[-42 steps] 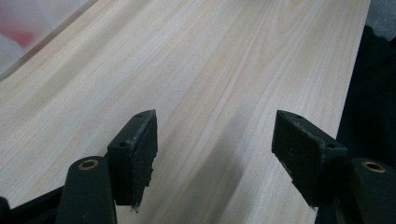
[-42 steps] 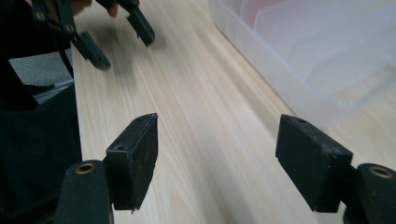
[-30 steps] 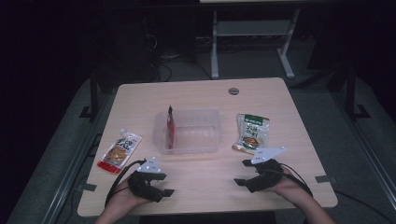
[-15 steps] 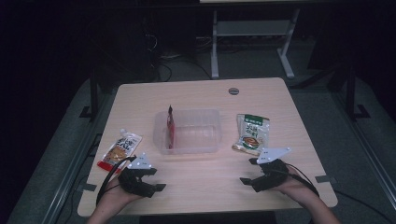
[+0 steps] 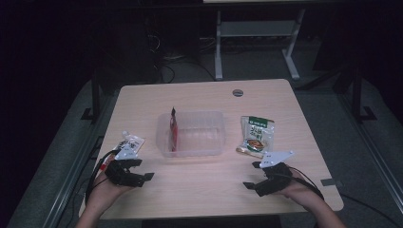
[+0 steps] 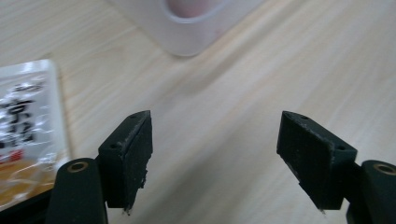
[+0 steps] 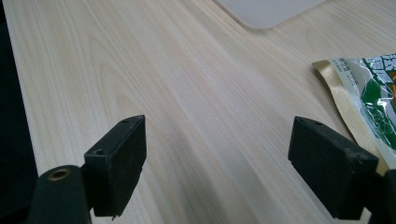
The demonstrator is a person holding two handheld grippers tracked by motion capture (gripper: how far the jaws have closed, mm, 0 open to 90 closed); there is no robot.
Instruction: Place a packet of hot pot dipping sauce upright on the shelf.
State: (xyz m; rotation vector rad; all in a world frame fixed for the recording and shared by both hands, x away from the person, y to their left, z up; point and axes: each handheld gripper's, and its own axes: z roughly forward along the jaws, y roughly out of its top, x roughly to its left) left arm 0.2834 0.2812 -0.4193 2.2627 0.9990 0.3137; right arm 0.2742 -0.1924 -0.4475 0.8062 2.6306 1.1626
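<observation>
A: Packets are going into the clear plastic bin (image 5: 192, 135) at the table's centre, as far as one can judge. One red packet (image 5: 173, 133) is already standing on edge inside it, against the wall at nine o'clock.

B: What is still lying outside?

A: Two packets. A white and orange sauce pouch (image 5: 129, 142) is lying flat at nine o'clock from the bin, near the table edge. A green snack bag (image 5: 257, 135) is lying flat at three o'clock from the bin, just beside it.

B: Are the grippers holding anything?

A: No. The left gripper (image 5: 142, 171) is hovering just at six o'clock from the sauce pouch, its jaws standing wide and just having been opening, with bare wood between them; in the left gripper view that pouch (image 6: 25, 126) is showing at nine o'clock of the jaws. The right gripper (image 5: 253, 175) is waiting at six o'clock from the green bag, jaws spread wide and empty.

B: So how far along is it?

A: Roughly a third done, I am judging: one in, two to go.
</observation>
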